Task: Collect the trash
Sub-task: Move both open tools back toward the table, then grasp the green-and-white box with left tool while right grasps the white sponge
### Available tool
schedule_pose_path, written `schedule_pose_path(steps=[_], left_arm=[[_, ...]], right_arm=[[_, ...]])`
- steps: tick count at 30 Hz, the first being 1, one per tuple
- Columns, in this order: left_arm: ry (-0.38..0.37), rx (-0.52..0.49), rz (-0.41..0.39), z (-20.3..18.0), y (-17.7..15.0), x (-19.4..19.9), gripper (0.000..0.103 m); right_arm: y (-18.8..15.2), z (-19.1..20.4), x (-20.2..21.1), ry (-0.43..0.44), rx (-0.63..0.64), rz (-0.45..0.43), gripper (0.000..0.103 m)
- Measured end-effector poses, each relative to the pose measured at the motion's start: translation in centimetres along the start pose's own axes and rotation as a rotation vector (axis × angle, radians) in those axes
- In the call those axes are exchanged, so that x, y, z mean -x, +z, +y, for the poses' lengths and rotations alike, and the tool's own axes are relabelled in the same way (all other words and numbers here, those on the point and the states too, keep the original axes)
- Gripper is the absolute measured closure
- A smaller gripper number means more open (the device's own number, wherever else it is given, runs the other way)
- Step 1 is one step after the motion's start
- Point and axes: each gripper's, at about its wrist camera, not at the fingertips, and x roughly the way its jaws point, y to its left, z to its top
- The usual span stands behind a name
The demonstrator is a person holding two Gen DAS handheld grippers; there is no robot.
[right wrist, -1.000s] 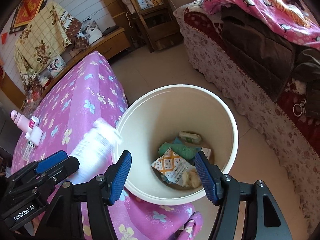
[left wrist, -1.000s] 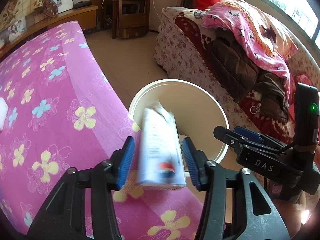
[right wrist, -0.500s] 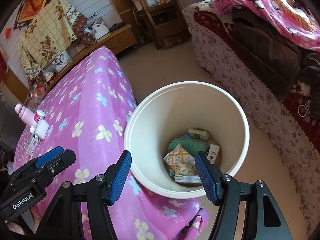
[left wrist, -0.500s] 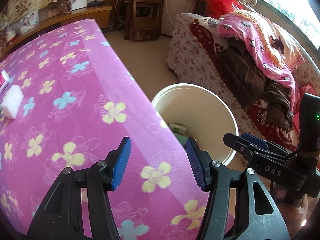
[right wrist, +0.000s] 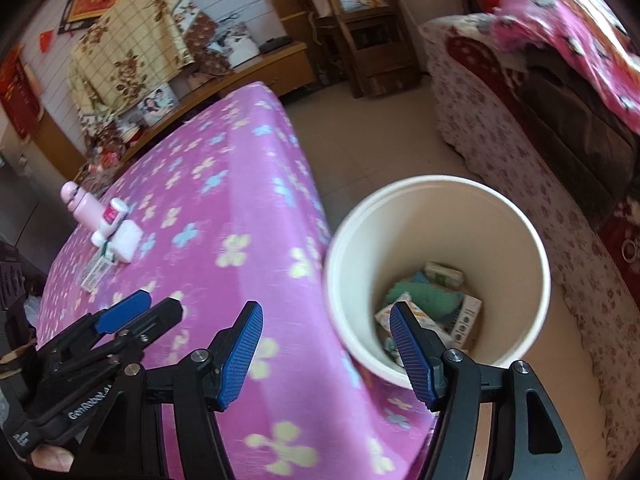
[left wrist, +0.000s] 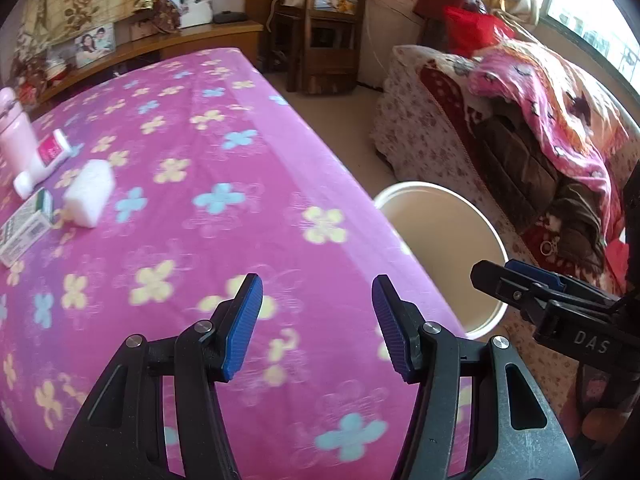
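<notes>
My left gripper [left wrist: 316, 296] hangs open and empty over the pink flowered tablecloth [left wrist: 208, 248]. At the table's far left lie a white packet [left wrist: 90, 192], a green and white box [left wrist: 24, 232], a tube with a pink label [left wrist: 44, 160] and a pink bottle [left wrist: 14, 136]. My right gripper [right wrist: 326, 320] is also open and empty, above the table's edge beside the white bucket [right wrist: 440, 220]. Several wrappers and small boxes [right wrist: 432, 304] lie at the bucket's bottom. The left gripper [right wrist: 148, 308] shows at the lower left of the right wrist view.
The bucket [left wrist: 440, 232] stands on the tiled floor between the table and a sofa [left wrist: 460, 128] piled with a pink blanket and dark clothes. A wooden shelf unit [left wrist: 320, 32] and a low cabinet [left wrist: 192, 40] stand along the far wall.
A second ago a white packet sat between my left gripper's fingers over the bucket; now they are empty. Both grippers have swung away from the bucket toward the tabletop.
</notes>
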Motion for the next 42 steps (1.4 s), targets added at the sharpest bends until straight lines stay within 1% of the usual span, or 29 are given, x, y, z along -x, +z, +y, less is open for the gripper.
schedule_pose_path(steps=[6, 13, 18, 21, 26, 30, 33, 38, 42], left_arm=[[0.048, 0.043, -0.017, 3.9, -0.5, 1.6, 0.047], [0.096, 0.146, -0.017, 10.7, -1.7, 3.1, 0.047], [0.154, 0.223, -0.020, 16.2, -3.0, 4.2, 0.047], [0.188, 0.259, -0.022, 19.0, -3.7, 4.7, 0.047], [0.237, 0.319, -0.024, 23.5, -4.3, 5.3, 0.047], [0.261, 0.354, -0.028, 26.1, -4.4, 5.4, 0.047], [0.281, 0.372, -0.036, 28.0, -4.1, 5.4, 0.047], [0.316, 0.402, -0.053, 31.8, -2.8, 5.3, 0.047], [0.371, 0.481, -0.082, 36.1, -1.1, 5.3, 0.047]], right_arm=[[0.2, 4.8, -1.2, 0.040, 0.063, 0.016, 0.037], [-0.3, 10.9, -4.4, 0.092, 0.138, 0.075, 0.036], [-1.1, 15.0, -6.8, 0.117, 0.200, 0.122, 0.036], [-1.7, 16.8, -8.0, 0.125, 0.228, 0.148, 0.036], [-2.3, 18.7, -9.2, 0.130, 0.258, 0.172, 0.036], [-2.5, 19.9, -10.4, 0.130, 0.270, 0.186, 0.036], [-2.4, 20.9, -11.0, 0.117, 0.290, 0.178, 0.031], [-1.8, 22.1, -11.7, 0.122, 0.307, 0.180, 0.031], [-1.5, 22.9, -12.2, 0.129, 0.322, 0.175, 0.031]])
